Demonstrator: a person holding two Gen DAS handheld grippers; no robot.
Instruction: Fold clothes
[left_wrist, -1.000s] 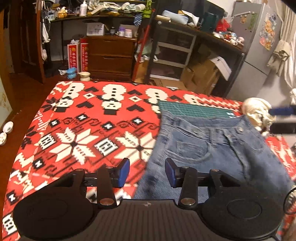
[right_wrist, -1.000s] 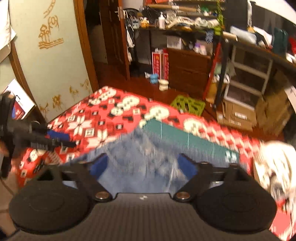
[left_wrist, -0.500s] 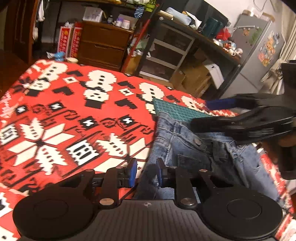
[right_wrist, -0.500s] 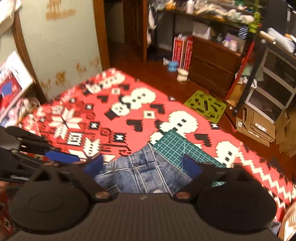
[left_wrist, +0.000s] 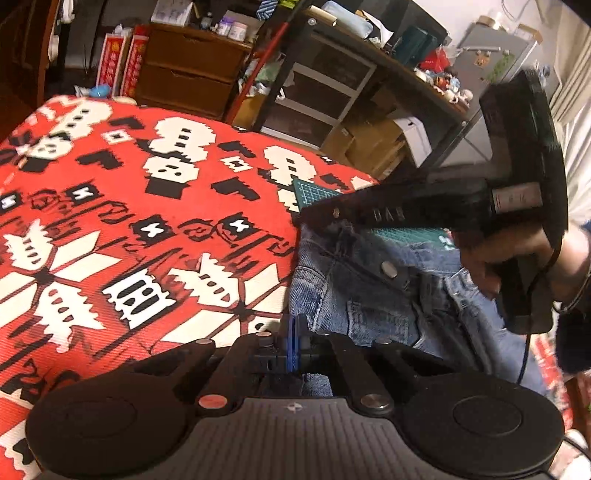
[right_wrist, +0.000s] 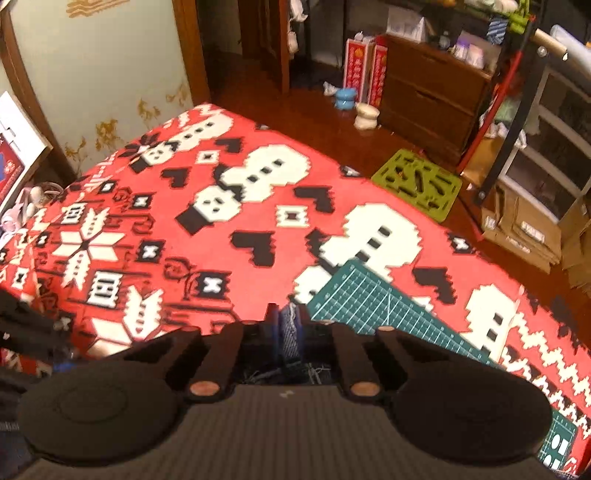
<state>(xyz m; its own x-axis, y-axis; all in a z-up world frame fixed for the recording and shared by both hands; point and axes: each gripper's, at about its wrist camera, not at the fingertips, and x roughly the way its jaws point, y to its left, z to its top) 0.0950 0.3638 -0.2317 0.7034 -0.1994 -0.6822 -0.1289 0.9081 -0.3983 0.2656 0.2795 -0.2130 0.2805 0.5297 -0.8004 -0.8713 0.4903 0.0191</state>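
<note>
Blue denim jeans lie on the right part of a red patterned blanket, waistband toward the far side. My left gripper is shut on the jeans' left side edge, blue pads pressed together. A hand holds my right gripper, which reaches the waistband's left corner. In the right wrist view my right gripper is shut on a strip of the denim waistband. The rest of the jeans is hidden under its body there.
A green cutting mat lies under the waistband on the blanket. Beyond the bed stand a brown drawer chest, dark shelving and cardboard boxes. A green plastic tray lies on the wooden floor.
Both grippers were open above the jeans a second ago. They have come down and shut, the left on the side edge and the right on the waistband corner.
</note>
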